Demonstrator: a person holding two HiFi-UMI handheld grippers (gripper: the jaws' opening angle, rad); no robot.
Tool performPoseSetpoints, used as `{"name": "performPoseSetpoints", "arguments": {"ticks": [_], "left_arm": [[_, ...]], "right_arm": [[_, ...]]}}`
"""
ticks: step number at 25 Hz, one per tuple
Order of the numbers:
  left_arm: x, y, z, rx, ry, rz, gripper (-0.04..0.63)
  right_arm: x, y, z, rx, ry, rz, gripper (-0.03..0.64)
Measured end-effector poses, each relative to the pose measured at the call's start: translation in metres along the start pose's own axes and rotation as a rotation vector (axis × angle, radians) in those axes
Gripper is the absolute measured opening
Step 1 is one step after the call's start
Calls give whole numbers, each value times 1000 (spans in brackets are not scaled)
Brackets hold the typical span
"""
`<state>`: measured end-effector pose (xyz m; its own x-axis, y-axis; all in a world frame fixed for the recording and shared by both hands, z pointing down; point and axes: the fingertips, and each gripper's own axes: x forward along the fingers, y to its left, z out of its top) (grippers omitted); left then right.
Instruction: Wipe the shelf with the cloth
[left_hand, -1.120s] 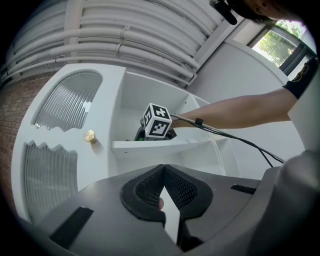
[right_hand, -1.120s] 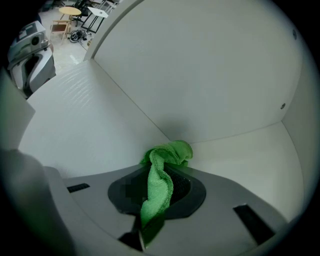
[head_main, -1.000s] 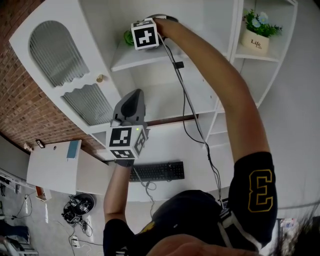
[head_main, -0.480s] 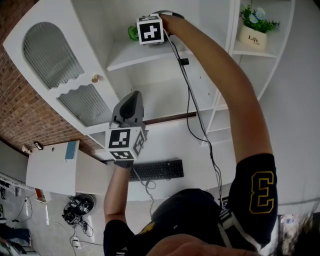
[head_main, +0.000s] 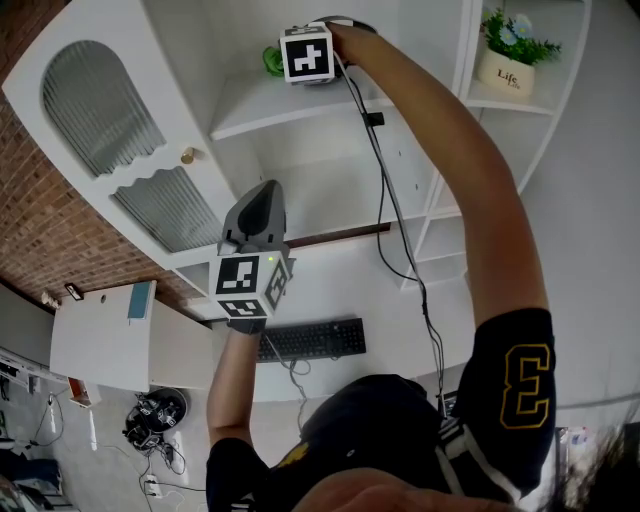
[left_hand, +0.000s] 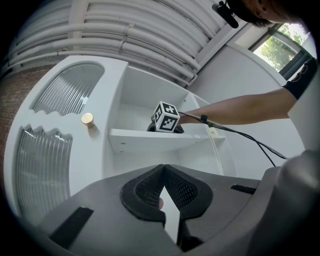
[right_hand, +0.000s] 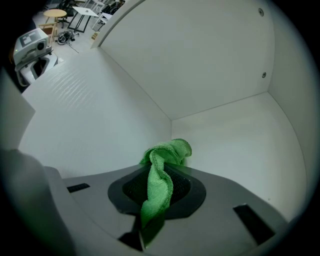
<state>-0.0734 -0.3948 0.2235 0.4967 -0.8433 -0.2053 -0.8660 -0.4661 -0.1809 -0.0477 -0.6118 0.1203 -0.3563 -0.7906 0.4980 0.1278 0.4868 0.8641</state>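
Observation:
My right gripper (right_hand: 159, 174) is shut on a green cloth (right_hand: 161, 167), whose bunched end sticks out past the jaws towards the shelf's inner corner. In the head view its marker cube (head_main: 306, 53) is up on the white shelf (head_main: 262, 108), and a bit of the cloth (head_main: 272, 61) shows to the cube's left. In the left gripper view the same shelf (left_hand: 150, 139) is seen from below with the cube (left_hand: 166, 117) on it. My left gripper (left_hand: 163, 169) is shut on nothing and held lower, in front of the cabinet (head_main: 262, 200).
An open cabinet door with ribbed glass panels (head_main: 95, 95) and a brass knob (head_main: 186, 155) stands left of the shelf. A potted plant (head_main: 508, 55) sits on the right-hand shelving. A cable (head_main: 385, 190) hangs from the right gripper. A keyboard (head_main: 312, 340) lies on the desk below.
My right gripper has slid a little to the right along the shelf with the cloth in it. The left gripper has stayed about where it was.

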Motion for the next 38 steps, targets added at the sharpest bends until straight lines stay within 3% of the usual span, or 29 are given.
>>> {"name": "performPoseSetpoints", "arguments": {"ticks": [4,8,16,25,38], "left_arm": [[3,-3,0,-2,-3,-12,18],[8,-6,0,-4,-7,-27,18],[14,-12,-2,-11,-10,-52,18],[17,-15,-1,-18,-22,-77,18],[22,-18,-4,-26,-21,-106,18]], "right_arm": [[0,7,-9,31,9,29,44],[-4,1,-18,23,32,-2,44],[-6,8,-40,56,88,30,44],[-12,4,-58,51,146,4,44],[-20,21,-96,174,269,70,44]]}}
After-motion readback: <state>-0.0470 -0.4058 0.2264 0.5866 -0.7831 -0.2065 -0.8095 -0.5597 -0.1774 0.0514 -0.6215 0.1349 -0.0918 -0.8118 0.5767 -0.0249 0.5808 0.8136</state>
